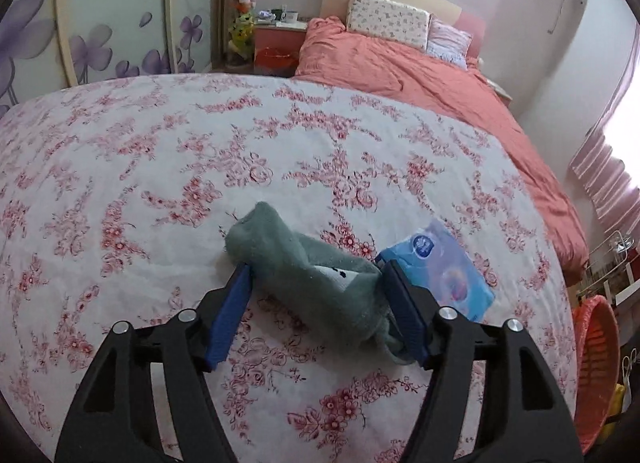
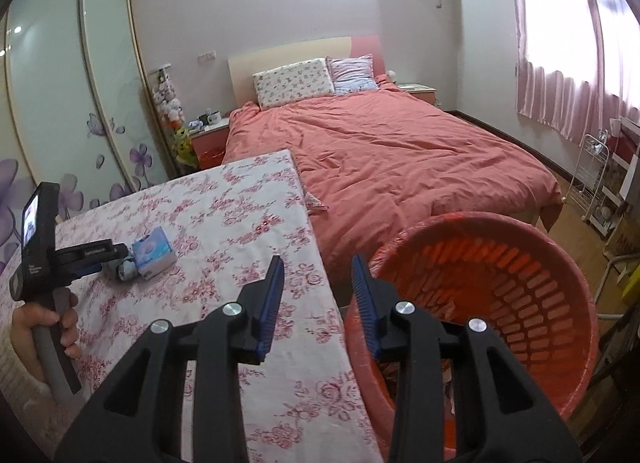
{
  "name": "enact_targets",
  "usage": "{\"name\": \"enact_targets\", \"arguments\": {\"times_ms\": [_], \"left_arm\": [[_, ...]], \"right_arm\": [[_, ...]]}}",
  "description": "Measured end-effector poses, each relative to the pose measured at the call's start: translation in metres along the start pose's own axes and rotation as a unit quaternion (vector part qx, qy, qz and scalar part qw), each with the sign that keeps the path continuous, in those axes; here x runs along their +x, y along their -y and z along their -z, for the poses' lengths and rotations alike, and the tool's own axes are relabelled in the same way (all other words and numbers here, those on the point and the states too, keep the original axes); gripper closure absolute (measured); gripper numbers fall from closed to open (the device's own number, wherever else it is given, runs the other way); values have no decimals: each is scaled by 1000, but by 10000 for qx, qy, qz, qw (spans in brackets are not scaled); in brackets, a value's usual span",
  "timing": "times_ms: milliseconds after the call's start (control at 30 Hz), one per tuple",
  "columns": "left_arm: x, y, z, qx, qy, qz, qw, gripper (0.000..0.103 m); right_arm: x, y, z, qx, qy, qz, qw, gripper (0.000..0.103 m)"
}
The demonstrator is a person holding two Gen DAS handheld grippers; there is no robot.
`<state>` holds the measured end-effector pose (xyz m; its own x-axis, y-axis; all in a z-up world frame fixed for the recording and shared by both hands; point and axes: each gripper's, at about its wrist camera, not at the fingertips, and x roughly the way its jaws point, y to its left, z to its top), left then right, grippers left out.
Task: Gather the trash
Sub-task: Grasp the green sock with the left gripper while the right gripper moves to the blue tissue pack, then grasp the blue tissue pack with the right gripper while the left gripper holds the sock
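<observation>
While it lay crumpled on the flowered tablecloth, the grey-green sock sat between the left gripper's parted blue pads, its lower end hidden behind the right pad; whether they pressed it was unclear. Just beside it lay a blue tissue pack. The right gripper hung part-open and empty before the red basket, whose bottom was cut off
</observation>
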<state>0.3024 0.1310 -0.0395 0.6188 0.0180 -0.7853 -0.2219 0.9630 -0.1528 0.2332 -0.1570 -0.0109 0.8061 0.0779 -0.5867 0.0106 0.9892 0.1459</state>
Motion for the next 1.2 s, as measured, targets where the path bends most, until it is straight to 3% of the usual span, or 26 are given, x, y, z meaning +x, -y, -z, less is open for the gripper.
{"name": "enact_targets", "arguments": {"times_ms": [33,100,133,233,467,733,1100,1167,1200], "left_arm": [[2,0,1,27,8,-27,10000,45],[1,2,4,197,56,-37,9998,63],[0,1,6,264,42,16,9996,79],[-7,-5,8,454,60,147,9988,90],[-29,-48,8,598,333,-137,9976,91],[-53,-95,3,467,585,-260,9969,91],[-57,-116,3,385,609,-74,9974,91],[-56,-117,4,391,599,-41,9974,91],[-56,-118,5,397,596,-32,9974,91]], "right_arm": [[1,-3,0,-22,-22,-17,10000,67],[5,-7,0,-61,-60,-56,9999,67],[6,-11,0,-87,-87,-92,9999,67],[12,-23,0,-163,-167,-231,9995,67],[40,-67,-3,-282,-496,-784,9953,66],[94,-143,-14,-552,-977,-1364,9843,32],[146,-211,-11,-1789,-1413,-831,9701,30],[148,-214,-10,-1857,-1429,-764,9691,33],[150,-213,-9,-1896,-1412,-717,9690,39]]}}
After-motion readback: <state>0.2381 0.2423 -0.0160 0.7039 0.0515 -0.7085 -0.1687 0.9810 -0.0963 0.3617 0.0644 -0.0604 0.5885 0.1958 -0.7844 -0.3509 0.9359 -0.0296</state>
